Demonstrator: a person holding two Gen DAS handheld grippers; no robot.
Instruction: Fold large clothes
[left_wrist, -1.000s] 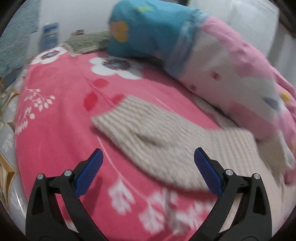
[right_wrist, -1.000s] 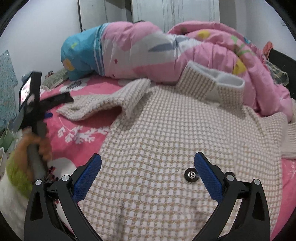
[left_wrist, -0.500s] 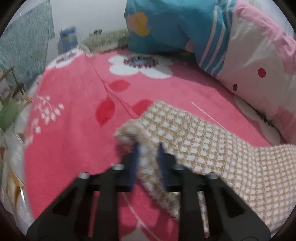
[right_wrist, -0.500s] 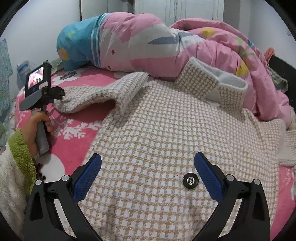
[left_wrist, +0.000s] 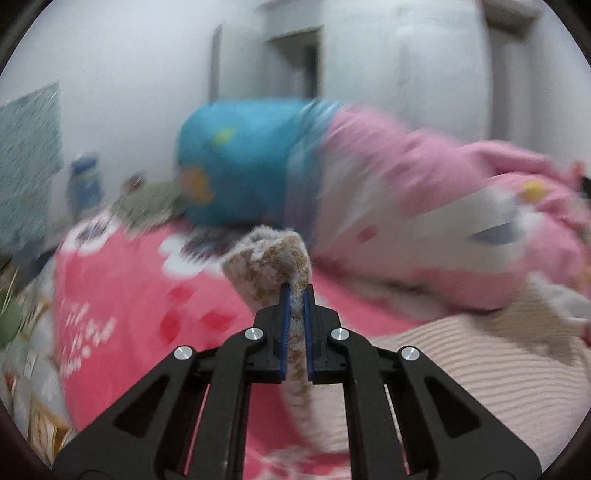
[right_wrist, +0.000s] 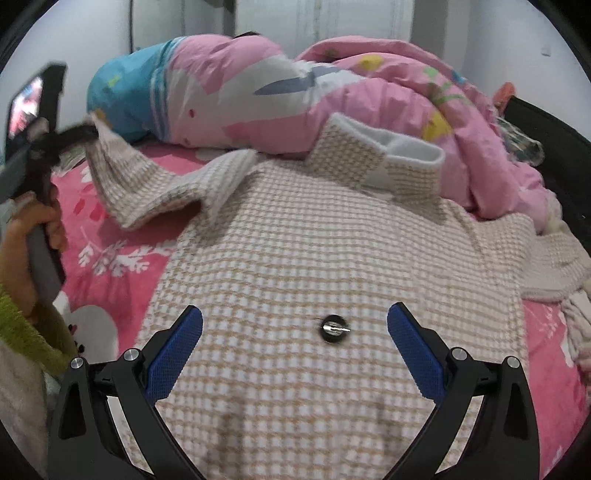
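Two grippers show. Nearest, the right gripper hangs with jaws spread wide and nothing between them, over the coat, which lies spread flat on the pink bedspread; one dark button sits between its blue pads. Farther left, the left gripper is clenched on the cuff of one sleeve, lifted off the bedspread; a hand in a green cuff grips its handle. Beyond lie one blue pillow and one rumpled pink quilt against the far wall.
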